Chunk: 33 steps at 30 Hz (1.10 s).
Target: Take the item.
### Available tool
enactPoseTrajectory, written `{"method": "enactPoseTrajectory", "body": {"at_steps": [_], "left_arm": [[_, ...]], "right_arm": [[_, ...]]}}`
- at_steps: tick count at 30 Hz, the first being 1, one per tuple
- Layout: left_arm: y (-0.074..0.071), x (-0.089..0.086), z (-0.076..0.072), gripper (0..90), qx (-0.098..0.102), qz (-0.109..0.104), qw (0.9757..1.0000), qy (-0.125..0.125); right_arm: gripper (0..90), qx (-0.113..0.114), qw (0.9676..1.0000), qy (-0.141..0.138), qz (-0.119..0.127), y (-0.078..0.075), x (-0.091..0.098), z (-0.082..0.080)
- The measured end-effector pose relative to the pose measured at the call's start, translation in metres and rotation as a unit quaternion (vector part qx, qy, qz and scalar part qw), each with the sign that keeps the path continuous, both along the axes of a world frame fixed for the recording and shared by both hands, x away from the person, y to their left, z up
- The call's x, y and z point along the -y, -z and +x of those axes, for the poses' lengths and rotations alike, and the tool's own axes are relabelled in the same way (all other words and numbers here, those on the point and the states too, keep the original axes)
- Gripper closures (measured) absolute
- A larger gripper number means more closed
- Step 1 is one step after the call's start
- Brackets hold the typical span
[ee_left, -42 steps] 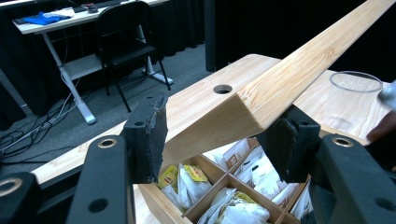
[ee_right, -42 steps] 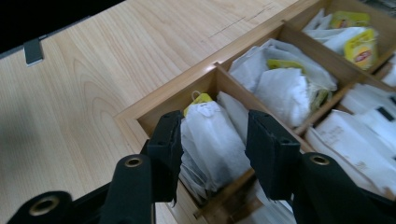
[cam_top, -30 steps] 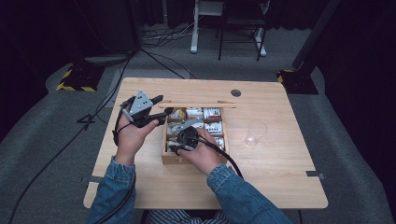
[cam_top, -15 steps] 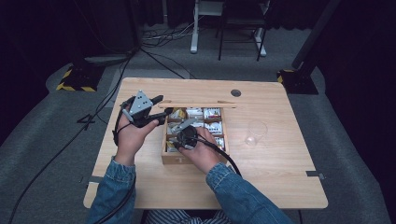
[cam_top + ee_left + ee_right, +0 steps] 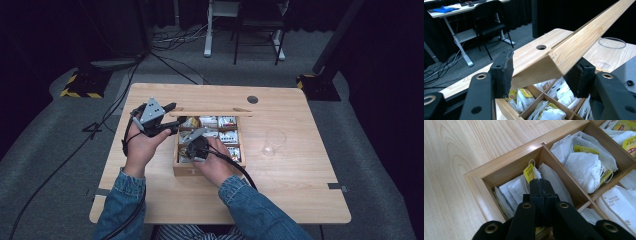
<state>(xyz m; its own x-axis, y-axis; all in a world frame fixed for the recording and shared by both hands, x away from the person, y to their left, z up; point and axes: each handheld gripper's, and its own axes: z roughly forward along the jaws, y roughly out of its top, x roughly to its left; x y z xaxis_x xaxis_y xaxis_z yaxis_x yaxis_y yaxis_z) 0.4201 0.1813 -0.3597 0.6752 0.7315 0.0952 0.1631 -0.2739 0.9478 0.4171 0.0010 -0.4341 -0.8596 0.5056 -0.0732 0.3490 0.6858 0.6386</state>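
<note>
Tea bags sit in the wooden box's near-left corner compartment, where the right gripper has just been closing, jaws now pinched together on one. Lift straight up, slowly, while the left gripper props the lid, jaws part-open.
</note>
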Motion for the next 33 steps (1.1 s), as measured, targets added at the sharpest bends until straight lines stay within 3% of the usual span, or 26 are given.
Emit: {"method": "enactPoseTrajectory", "body": {"at_steps": [7, 24, 33], "left_arm": [[0.000, 0.000, 0.000, 44.5, -0.001, 0.000, 1.0000, 0.000], [0.000, 0.000, 0.000, 44.3, 0.000, 0.000, 1.0000, 0.000], [0.000, 0.001, 0.000, 44.3, 0.000, 0.001, 1.0000, 0.000]], "right_arm": [[90.0, 0.004, 1.0000, 0.002, 0.008, -0.005, 0.003, -0.003], [90.0, 0.020, 0.9978, -0.006, 0.062, -0.022, 0.016, -0.011], [90.0, 0.026, 0.9930, -0.005, 0.115, -0.030, 0.029, -0.015]]}}
